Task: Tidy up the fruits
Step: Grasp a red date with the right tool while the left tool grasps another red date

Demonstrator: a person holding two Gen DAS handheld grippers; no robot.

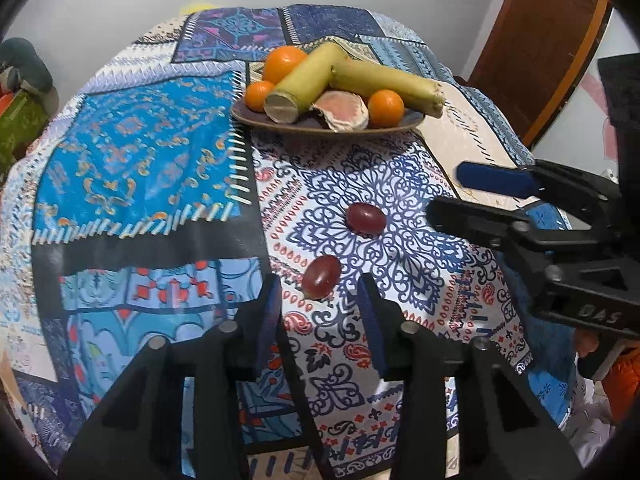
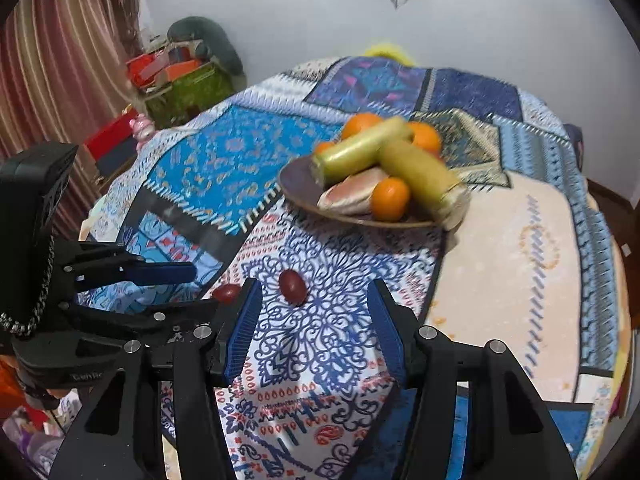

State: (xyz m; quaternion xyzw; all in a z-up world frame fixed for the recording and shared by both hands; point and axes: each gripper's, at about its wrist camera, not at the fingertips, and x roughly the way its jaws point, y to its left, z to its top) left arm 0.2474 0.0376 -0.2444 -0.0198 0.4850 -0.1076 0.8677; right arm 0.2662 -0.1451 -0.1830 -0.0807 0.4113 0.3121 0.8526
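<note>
Two dark red grapes on the patchwork cloth (image 1: 136, 152) covering the bench: the near grape (image 1: 321, 276) sits just ahead of the left gripper (image 1: 322, 300), the far grape (image 1: 365, 219) near the right gripper (image 2: 316, 304). Both jaws wide open, holding nothing. Brown plate (image 1: 256, 114) behind holds oranges and green stalks, plain white wall

Home, patterned tablecloth (image 1: 136, 152), striped curtain (image 2: 60, 60)

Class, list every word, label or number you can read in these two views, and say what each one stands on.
"DAS", seen upside down, on the black body of the right tool in the left wrist view.
A pale word on the black body of the left tool in the right wrist view: too blurred to read.
</note>
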